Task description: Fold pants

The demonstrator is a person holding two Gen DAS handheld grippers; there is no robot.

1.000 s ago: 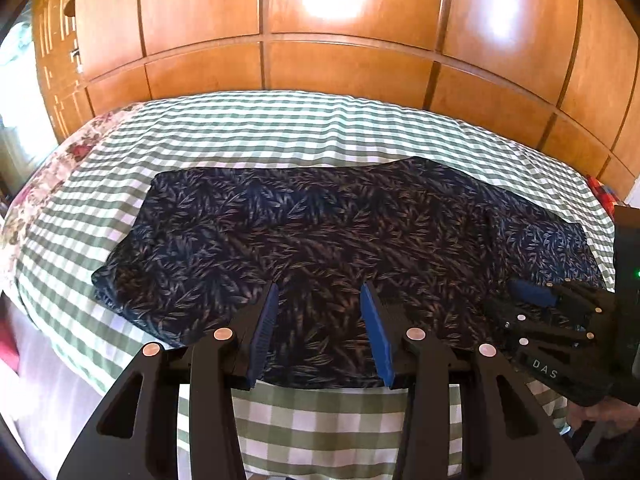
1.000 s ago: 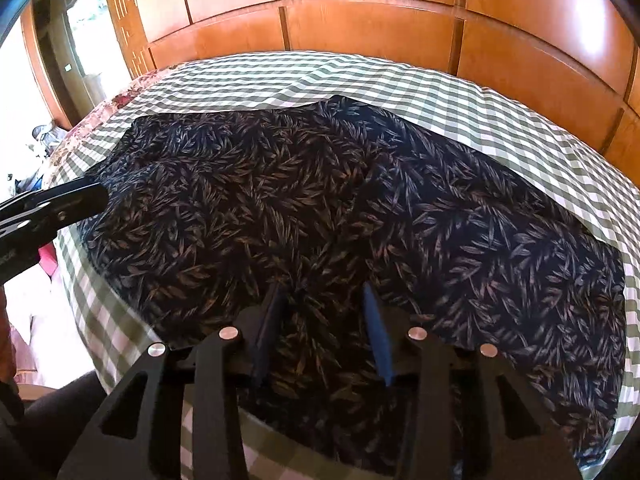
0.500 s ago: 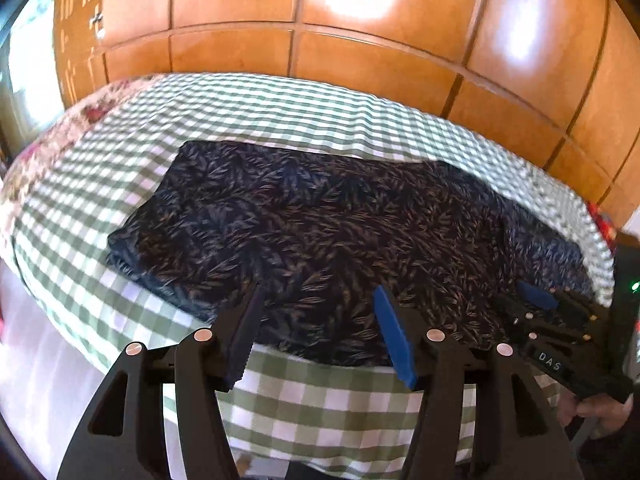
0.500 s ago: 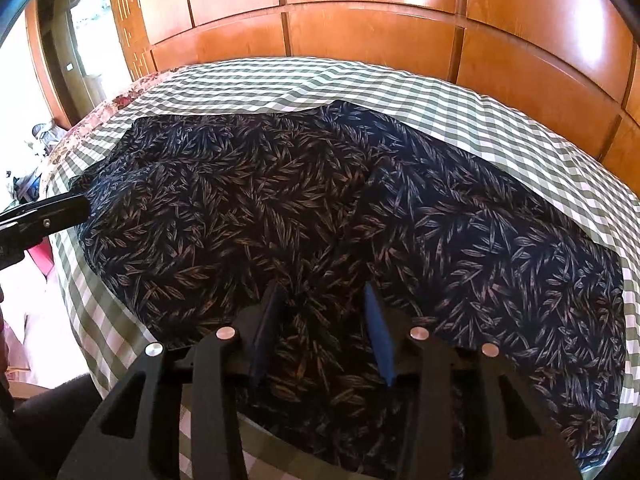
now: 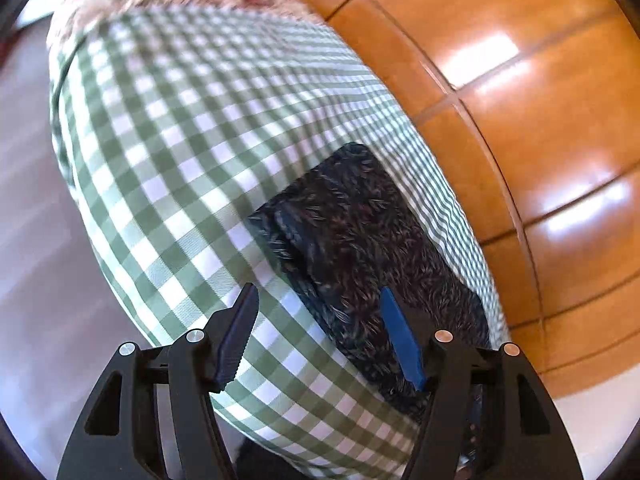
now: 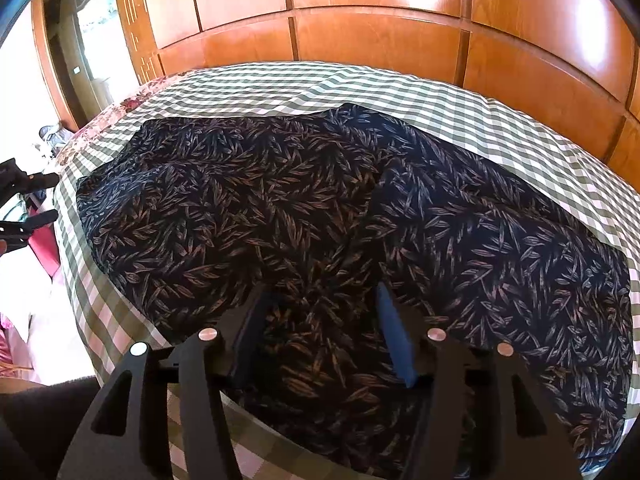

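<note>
Left gripper (image 5: 318,336): jaws wide apart, holding nothing, over the near edge of the checked bedspread (image 5: 168,152). Its right blue pad sits over the pants' (image 5: 360,232) near hem; left pad over bare gingham. Versus half a second ago this view has swung hard left and rolled: the pants, then filling the middle, now show only as a dark strip running away on the right, hem end nearest, blurred by motion. Right gripper (image 6: 320,332): jaws spread, empty, hovering over the pants (image 6: 320,208) near their near edge, barely moved; contact with the cloth unclear. In the right wrist view, the pants lie flat across the bedspread (image 6: 460,104), legs left, wider part right. Bare gingham on the far side and left end; wooden panelled wall (image 6: 380,36) just behind the bed. Left gripper (image 6: 24,208) sits off the bed's left edge, further out than before.
</note>
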